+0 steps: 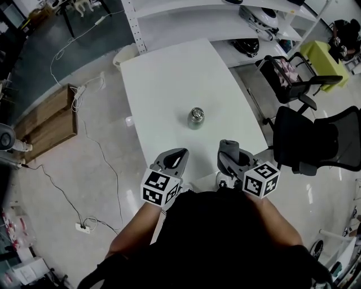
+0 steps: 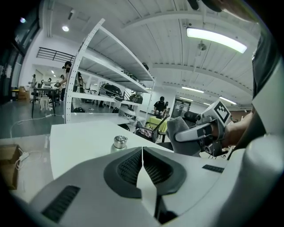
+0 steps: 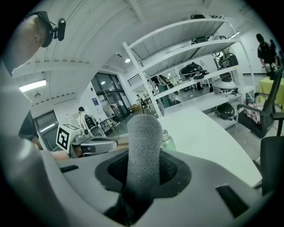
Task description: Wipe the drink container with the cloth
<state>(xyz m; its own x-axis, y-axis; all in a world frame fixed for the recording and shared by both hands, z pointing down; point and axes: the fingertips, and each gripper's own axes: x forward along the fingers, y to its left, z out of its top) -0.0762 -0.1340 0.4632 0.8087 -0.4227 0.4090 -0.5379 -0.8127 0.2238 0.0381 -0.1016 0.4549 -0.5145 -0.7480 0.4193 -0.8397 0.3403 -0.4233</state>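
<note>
A small metal drink container (image 1: pixel 196 118) with a silver cap stands upright near the middle of the white table (image 1: pixel 169 79). It also shows in the left gripper view (image 2: pixel 119 142), and peeks out behind the cloth in the right gripper view (image 3: pixel 168 140). My left gripper (image 1: pixel 176 156) hovers at the table's near edge, shut with nothing between its jaws (image 2: pixel 142 166). My right gripper (image 1: pixel 230 151) is beside it, shut on a rolled grey cloth (image 3: pixel 144 150) that sticks up out of the jaws. Both grippers are well short of the container.
Black office chairs (image 1: pixel 316 135) stand right of the table. White shelving (image 1: pixel 225 17) with helmets runs along the far side. A wooden pallet (image 1: pixel 48 121) and cables lie on the floor at left. People are in the room's background.
</note>
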